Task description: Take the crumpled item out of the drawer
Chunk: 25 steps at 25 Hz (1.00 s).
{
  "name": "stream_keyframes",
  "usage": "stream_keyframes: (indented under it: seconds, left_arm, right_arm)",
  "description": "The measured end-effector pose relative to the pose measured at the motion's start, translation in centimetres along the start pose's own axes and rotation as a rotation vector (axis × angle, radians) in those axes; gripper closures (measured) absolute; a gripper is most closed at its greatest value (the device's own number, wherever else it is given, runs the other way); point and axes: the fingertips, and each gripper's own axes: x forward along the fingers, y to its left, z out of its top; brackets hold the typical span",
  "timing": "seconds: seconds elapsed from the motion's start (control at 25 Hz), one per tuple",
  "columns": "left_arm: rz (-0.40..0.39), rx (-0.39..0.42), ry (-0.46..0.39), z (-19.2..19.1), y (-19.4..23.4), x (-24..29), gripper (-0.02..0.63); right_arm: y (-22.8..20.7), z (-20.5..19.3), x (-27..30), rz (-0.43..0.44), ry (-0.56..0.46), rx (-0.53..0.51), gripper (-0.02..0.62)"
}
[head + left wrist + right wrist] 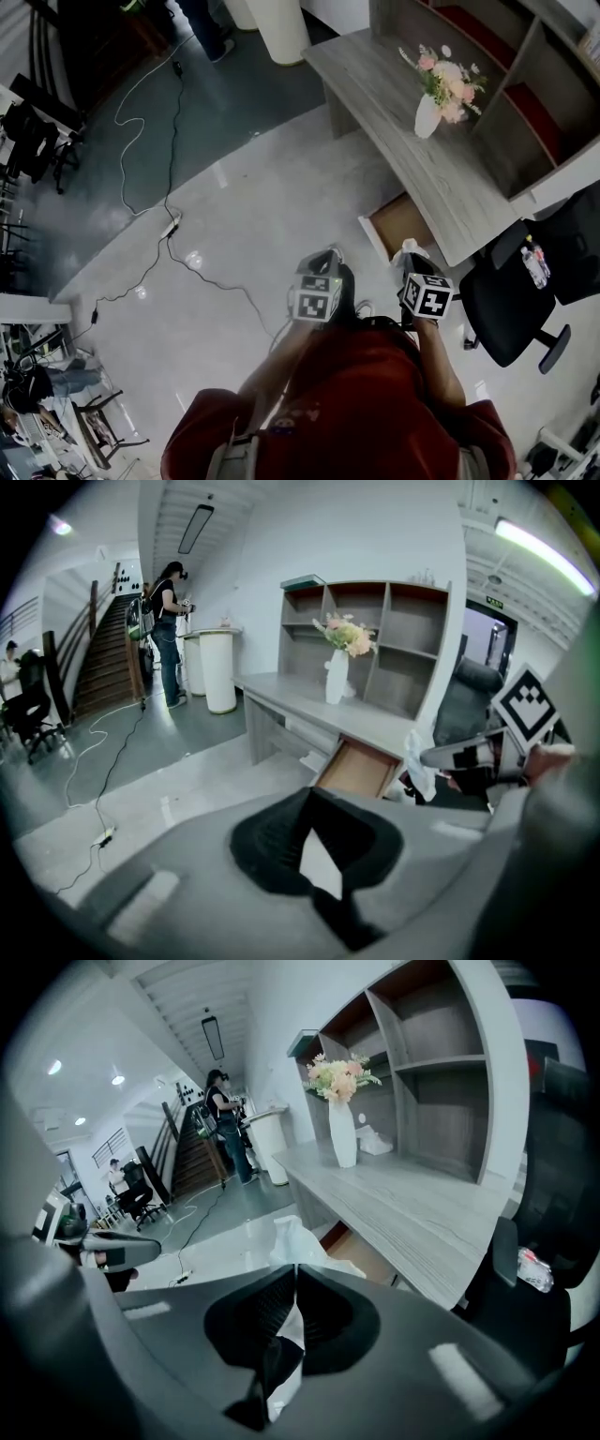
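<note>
The white crumpled item [293, 1239] is pinched in my right gripper [296, 1271], which is shut on it; part of it sticks out above the jaws and part hangs between them. In the head view the crumpled item [410, 248] is held just outside the open wooden drawer [397, 223] under the grey desk [412, 141]. The drawer [360, 769] looks bare inside. My left gripper [309, 792] is shut with nothing in it and hovers over the floor, left of the right gripper [413, 260]. The left gripper [325, 255] stays apart from the drawer.
A white vase of flowers [429, 112] stands on the desk below a shelf unit [511, 66]. A black office chair [511, 300] sits right of the drawer. A cable and power strip [171, 225] lie on the floor. A person [171, 630] stands far off by a white column [221, 672].
</note>
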Motion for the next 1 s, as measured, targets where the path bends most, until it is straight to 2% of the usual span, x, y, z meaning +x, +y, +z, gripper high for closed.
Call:
stream_keyframes:
  seconds: [0.32,1.0]
  left_arm:
    - [-0.022,0.006,-0.044,1.4,-0.3,-1.2,0.607]
    - [-0.001,0.01,-0.055,2.1,0.2,-1.7,0.607]
  right_arm:
    - [1.2,2.0,-1.7,0.004,-0.039,-0.042,0.586]
    - [1.8,3.0,-1.9,0.008,-0.069,-0.04,0.586]
